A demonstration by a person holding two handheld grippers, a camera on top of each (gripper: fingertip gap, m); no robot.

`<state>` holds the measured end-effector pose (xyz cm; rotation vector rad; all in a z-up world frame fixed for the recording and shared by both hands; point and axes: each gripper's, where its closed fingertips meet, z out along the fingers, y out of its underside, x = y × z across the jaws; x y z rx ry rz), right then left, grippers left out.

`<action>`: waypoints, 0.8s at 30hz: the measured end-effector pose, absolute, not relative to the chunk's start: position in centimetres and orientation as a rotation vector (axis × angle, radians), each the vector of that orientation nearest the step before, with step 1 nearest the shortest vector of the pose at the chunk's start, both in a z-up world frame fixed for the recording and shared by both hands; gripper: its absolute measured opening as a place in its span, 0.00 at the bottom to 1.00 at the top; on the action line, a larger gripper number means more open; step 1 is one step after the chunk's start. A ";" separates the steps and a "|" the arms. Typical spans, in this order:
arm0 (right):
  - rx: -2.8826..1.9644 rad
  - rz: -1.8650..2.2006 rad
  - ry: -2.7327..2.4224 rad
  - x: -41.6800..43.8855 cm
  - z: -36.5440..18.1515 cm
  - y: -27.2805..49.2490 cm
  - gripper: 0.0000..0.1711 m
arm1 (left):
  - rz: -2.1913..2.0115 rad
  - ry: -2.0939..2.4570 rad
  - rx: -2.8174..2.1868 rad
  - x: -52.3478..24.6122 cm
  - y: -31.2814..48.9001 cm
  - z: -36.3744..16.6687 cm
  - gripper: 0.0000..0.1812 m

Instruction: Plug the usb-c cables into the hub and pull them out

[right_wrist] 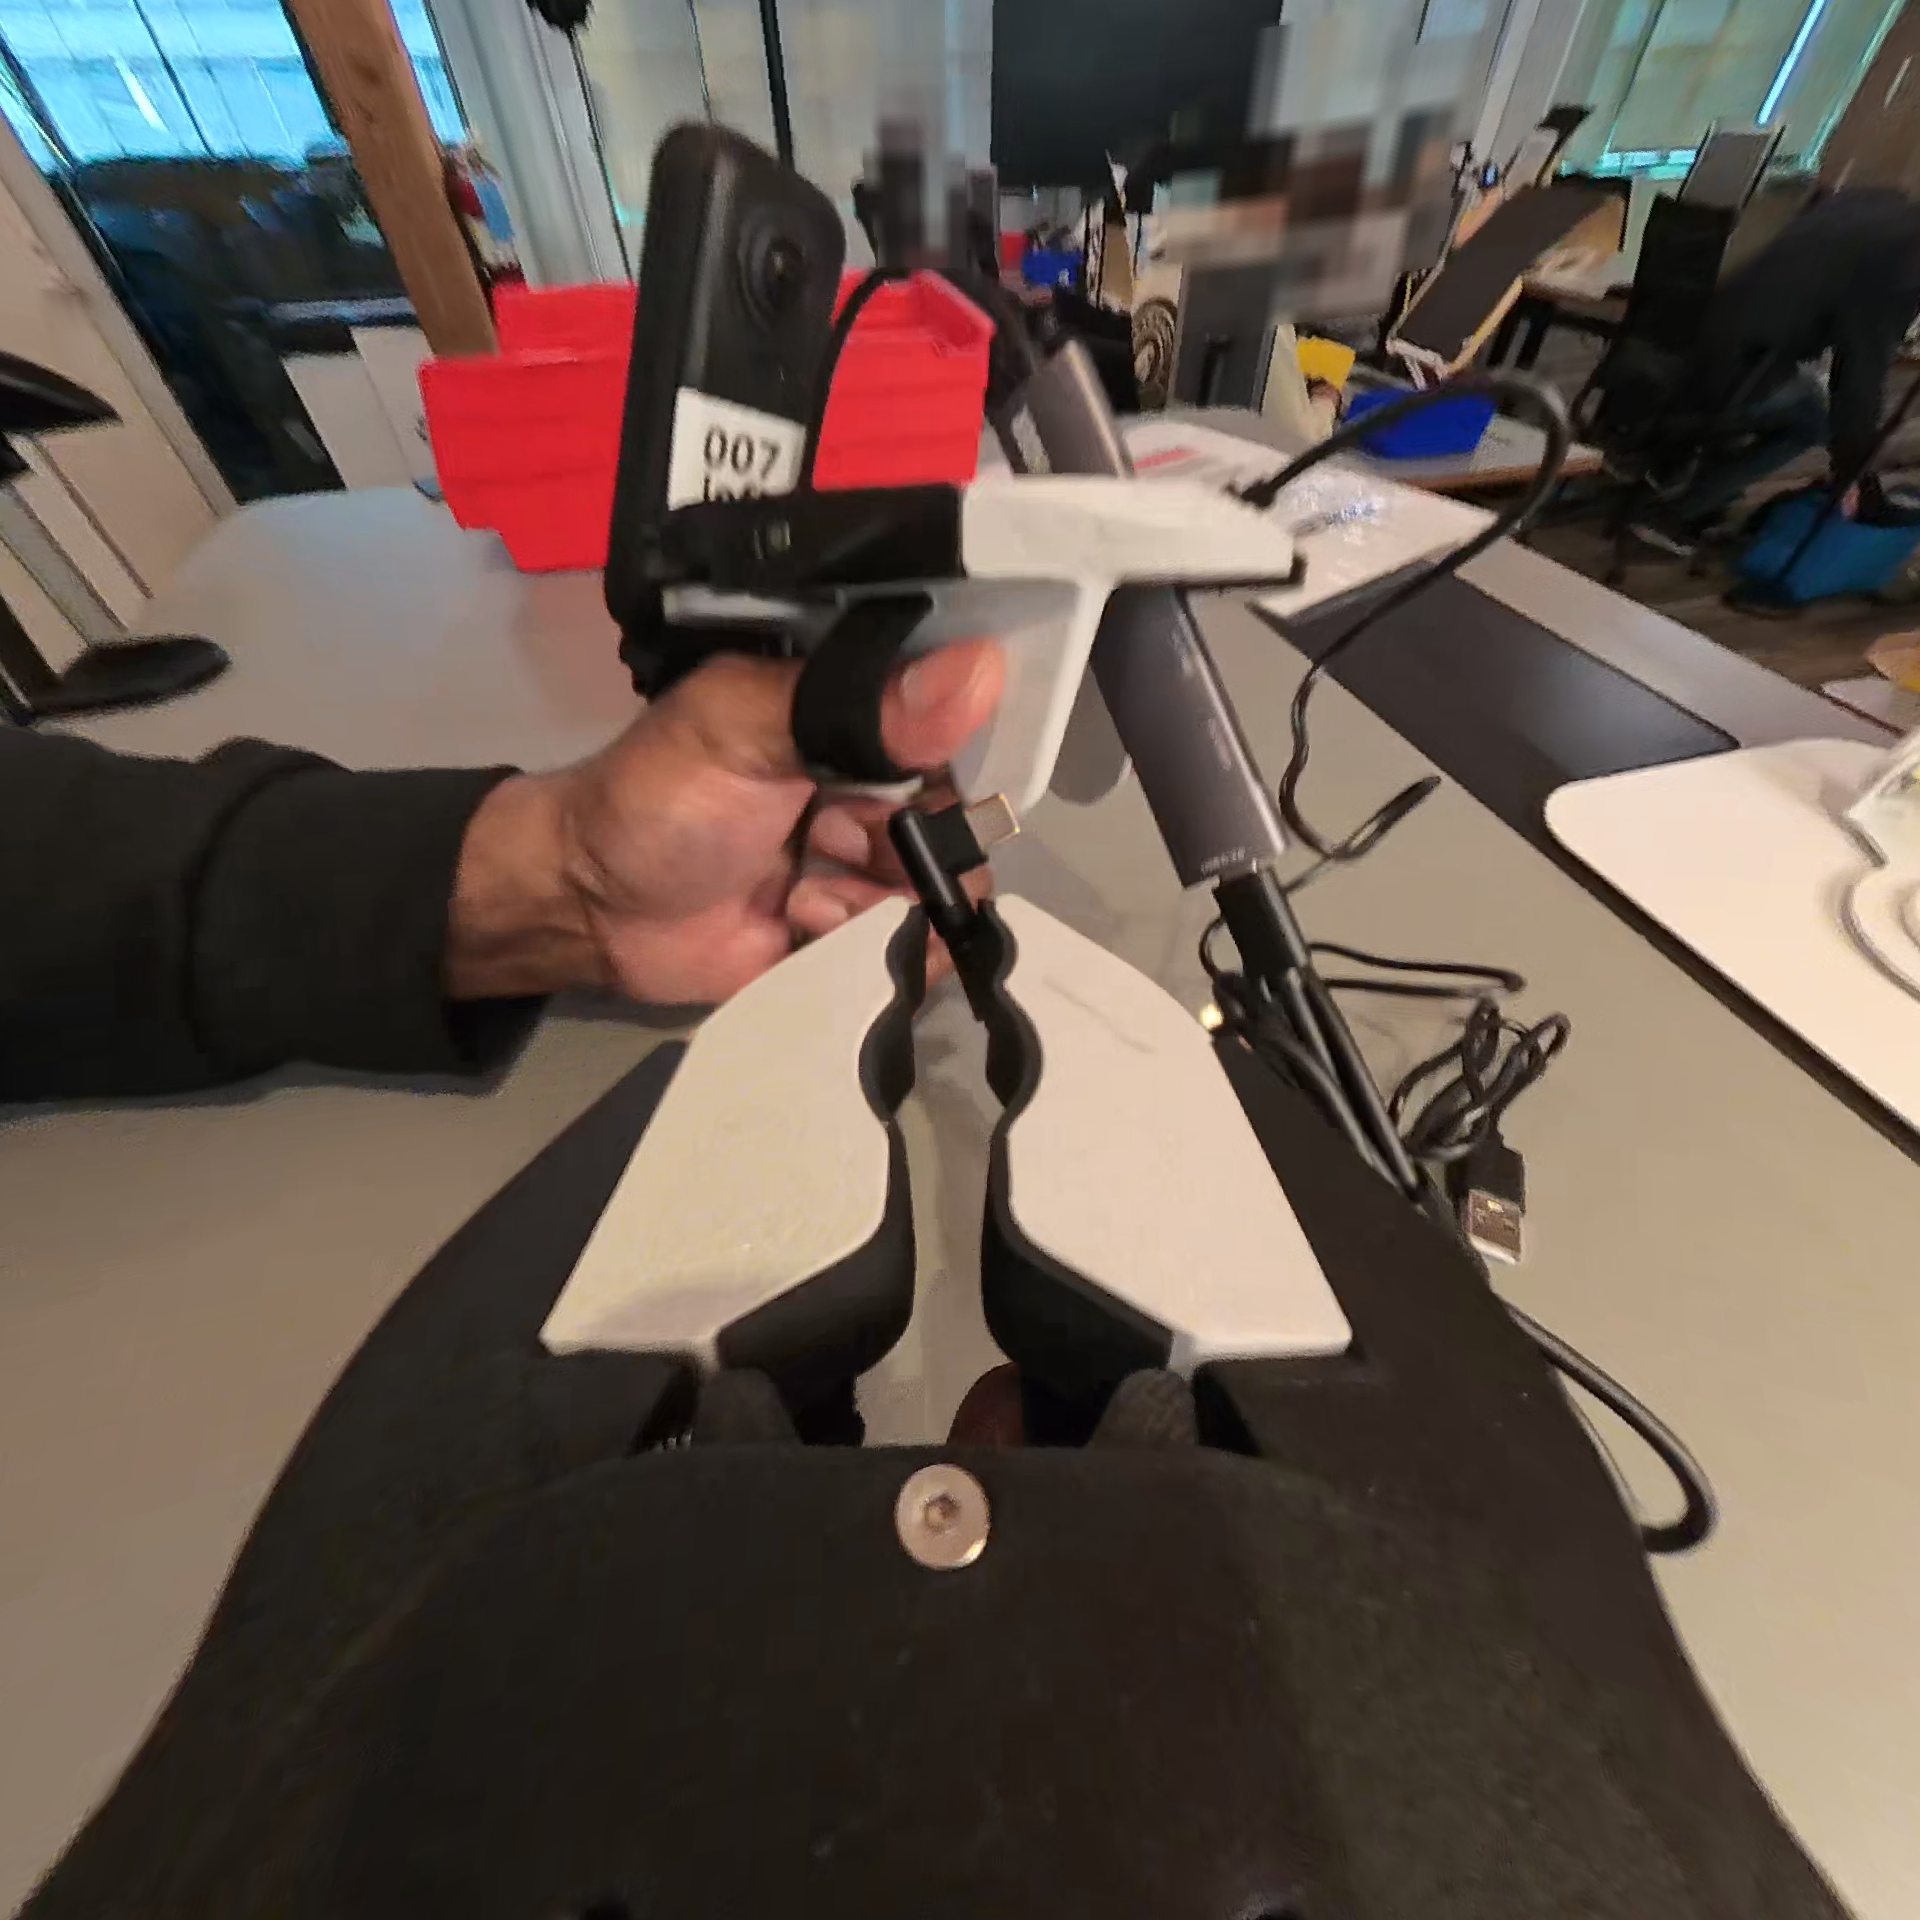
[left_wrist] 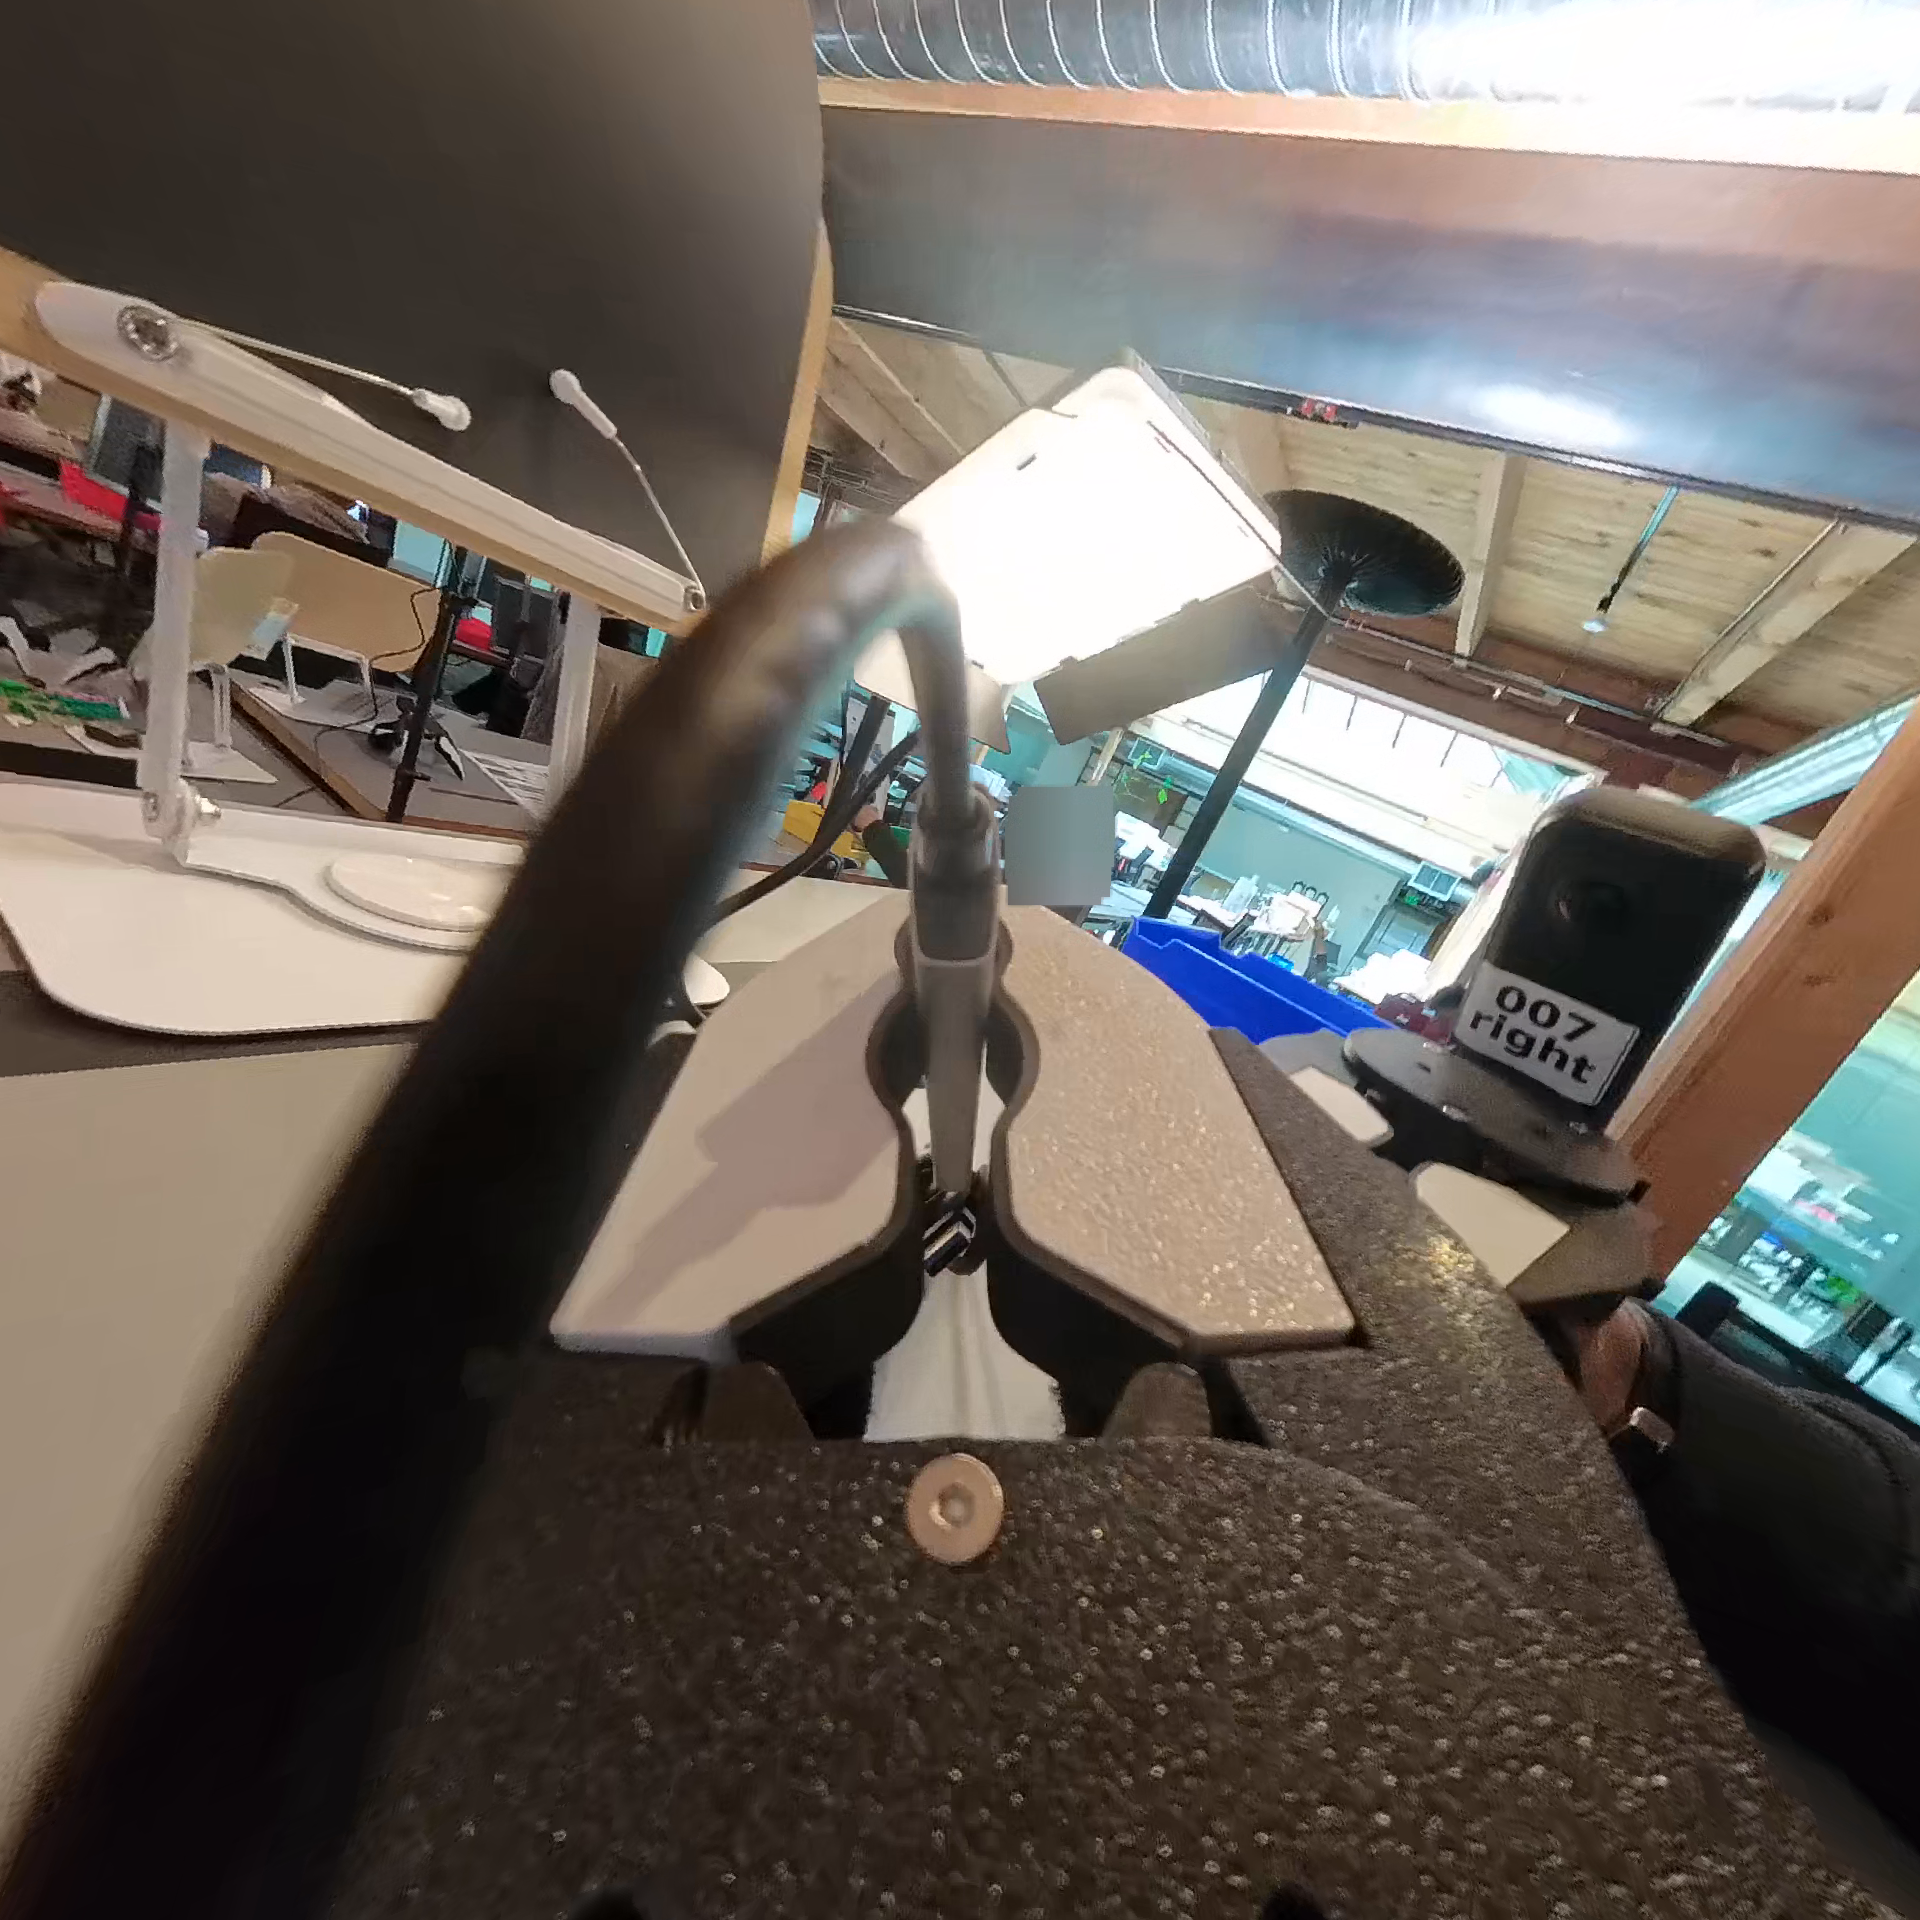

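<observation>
Left tongs [left_wrist: 951,1091] are clamping the grey hub [right_wrist: 1184,717] aloft over the counter [right_wrist: 343,1195] while right tongs [right_wrist: 961,971] are pinching a free black usb-c cable [right_wrist: 940,868], whose plug is probably needing alignment with a port next.

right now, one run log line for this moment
phase: mid-air between plugs | left gripper: shut on hub | right gripper: shut on usb-c cable | usb-c plug: out of hub
</observation>
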<state>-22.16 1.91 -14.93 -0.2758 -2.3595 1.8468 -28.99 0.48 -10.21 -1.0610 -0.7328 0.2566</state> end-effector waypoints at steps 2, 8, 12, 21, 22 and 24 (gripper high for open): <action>-0.261 1.741 -2.420 -22.4 -16.0 2.1 0.05 | 0.242 -0.745 -1.051 -29.6 -0.2 -10.2 0.04; -0.215 1.422 -2.494 -23.4 -18.9 3.7 0.05 | 0.212 -0.761 -1.052 -30.2 -0.6 -10.4 0.04; -0.209 1.376 -2.401 -24.4 -18.6 4.0 0.05 | 0.211 -0.789 -1.065 -30.5 -0.8 -10.7 0.04; -0.414 1.229 -1.912 -30.0 -14.2 8.9 0.05 | 0.270 -0.860 -1.090 -31.6 -2.1 -11.3 0.04; -0.451 1.187 -1.877 -30.6 -13.9 9.8 0.05 | 0.282 -0.866 -1.094 -31.7 -2.4 -11.4 0.04; -0.476 1.107 -1.889 -31.0 -14.3 10.7 0.05 | 0.296 -0.877 -1.093 -31.9 -2.8 -11.4 0.04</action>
